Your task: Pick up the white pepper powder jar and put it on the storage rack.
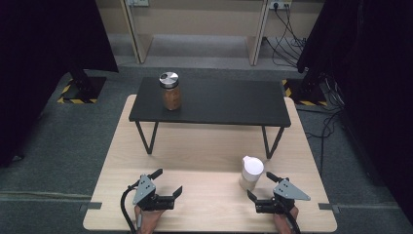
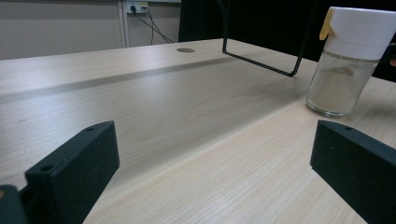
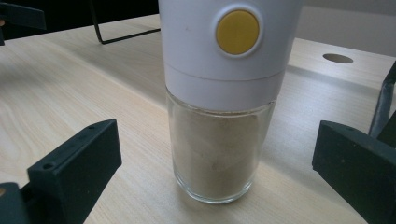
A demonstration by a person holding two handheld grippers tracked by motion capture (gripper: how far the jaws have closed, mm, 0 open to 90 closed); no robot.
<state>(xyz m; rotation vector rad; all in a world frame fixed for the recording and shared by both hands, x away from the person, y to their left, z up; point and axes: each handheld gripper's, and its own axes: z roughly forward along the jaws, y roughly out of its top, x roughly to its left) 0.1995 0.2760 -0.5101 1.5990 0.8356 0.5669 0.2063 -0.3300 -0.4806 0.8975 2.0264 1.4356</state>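
A glass shaker (image 1: 251,173) with a white cap and a yellow button holds pale powder and stands upright on the wooden table (image 1: 204,151) at the front right. My right gripper (image 1: 260,185) is open just behind it. In the right gripper view the shaker (image 3: 219,140) stands centred just ahead of the gripper (image 3: 217,144), touching neither jaw. My left gripper (image 1: 168,181) is open at the front left with nothing in it. In the left gripper view this gripper (image 2: 212,158) faces bare wood, and the shaker (image 2: 345,70) stands off to the right.
A low black shelf (image 1: 219,105) on thin metal legs (image 1: 146,139) spans the back of the table. A glass jar (image 1: 170,91) of brown powder with a silver lid stands on its left part. Cables (image 1: 287,34) lie on the floor behind.
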